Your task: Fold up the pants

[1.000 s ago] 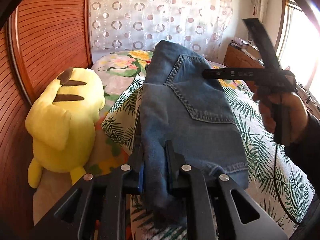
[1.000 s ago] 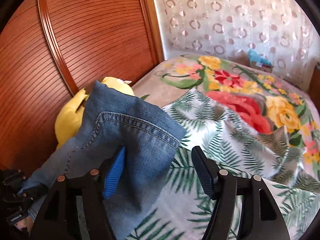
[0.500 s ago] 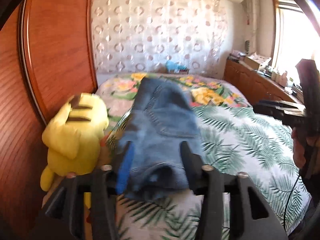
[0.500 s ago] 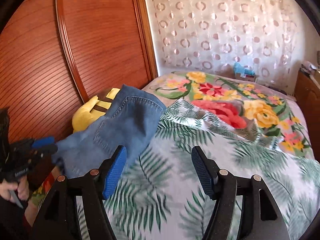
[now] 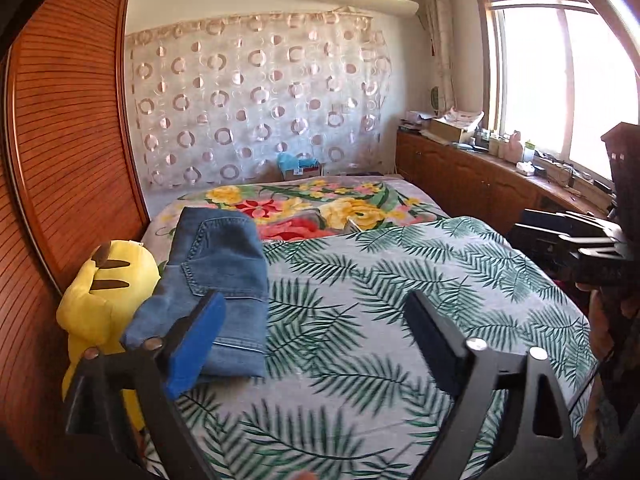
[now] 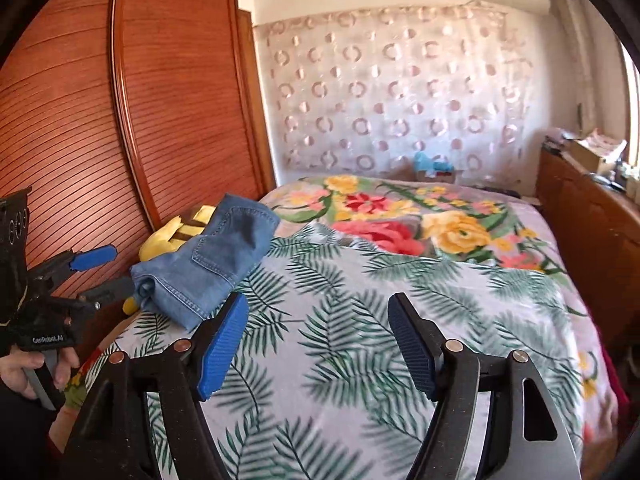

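Note:
The blue denim pants (image 5: 218, 280) lie folded into a compact stack at the left edge of the bed, also seen in the right wrist view (image 6: 212, 264). My left gripper (image 5: 316, 328) is open and empty, held back from the pants and above the leaf-print cover; it shows in the right wrist view (image 6: 100, 270) at the far left. My right gripper (image 6: 318, 340) is open and empty over the middle of the bed, and shows in the left wrist view (image 5: 568, 240) at the right edge.
A yellow plush toy (image 5: 108, 292) lies between the pants and the wooden wardrobe (image 5: 60, 160) on the left. The bed has a leaf-print cover (image 5: 400, 300) and a flowered blanket (image 5: 320, 204) behind. A wooden cabinet (image 5: 472, 184) runs under the window.
My left gripper has let go of the pants and opened wide. Both grippers have pulled back and up from the bed. The pants now rest folded on the bed.

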`<state>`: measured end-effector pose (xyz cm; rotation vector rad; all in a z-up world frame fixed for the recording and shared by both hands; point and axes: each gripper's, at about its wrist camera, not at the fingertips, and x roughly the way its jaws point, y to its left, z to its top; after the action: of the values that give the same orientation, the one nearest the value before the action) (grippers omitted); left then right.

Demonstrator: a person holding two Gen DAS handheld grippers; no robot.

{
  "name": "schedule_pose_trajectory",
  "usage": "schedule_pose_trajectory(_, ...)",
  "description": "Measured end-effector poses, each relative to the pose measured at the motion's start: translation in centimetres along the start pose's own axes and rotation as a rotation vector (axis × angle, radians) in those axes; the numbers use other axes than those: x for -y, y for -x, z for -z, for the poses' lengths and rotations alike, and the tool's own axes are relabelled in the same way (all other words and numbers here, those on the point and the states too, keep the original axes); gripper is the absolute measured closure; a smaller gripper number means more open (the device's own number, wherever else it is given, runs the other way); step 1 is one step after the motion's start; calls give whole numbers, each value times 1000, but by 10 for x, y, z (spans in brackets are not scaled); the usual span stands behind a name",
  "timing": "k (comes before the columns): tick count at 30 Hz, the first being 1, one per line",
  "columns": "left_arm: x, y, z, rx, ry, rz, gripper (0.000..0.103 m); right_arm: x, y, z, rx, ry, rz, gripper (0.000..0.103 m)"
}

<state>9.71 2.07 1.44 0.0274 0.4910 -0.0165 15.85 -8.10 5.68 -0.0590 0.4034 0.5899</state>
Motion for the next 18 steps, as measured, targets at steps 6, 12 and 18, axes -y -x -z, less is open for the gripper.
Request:
schedule_pose_trajectory(6,27,20,-2,42,0,14,0,-5,51,21,54,-23,88,22)
schedule_pose_trajectory(12,46,42,-4,65,34,0,0,-8,97,33,108,-55,159,22)
schedule_pose_trajectory(18,52,47,-7,59,45,-20,0,-18,111,40,124,-66,177,22)
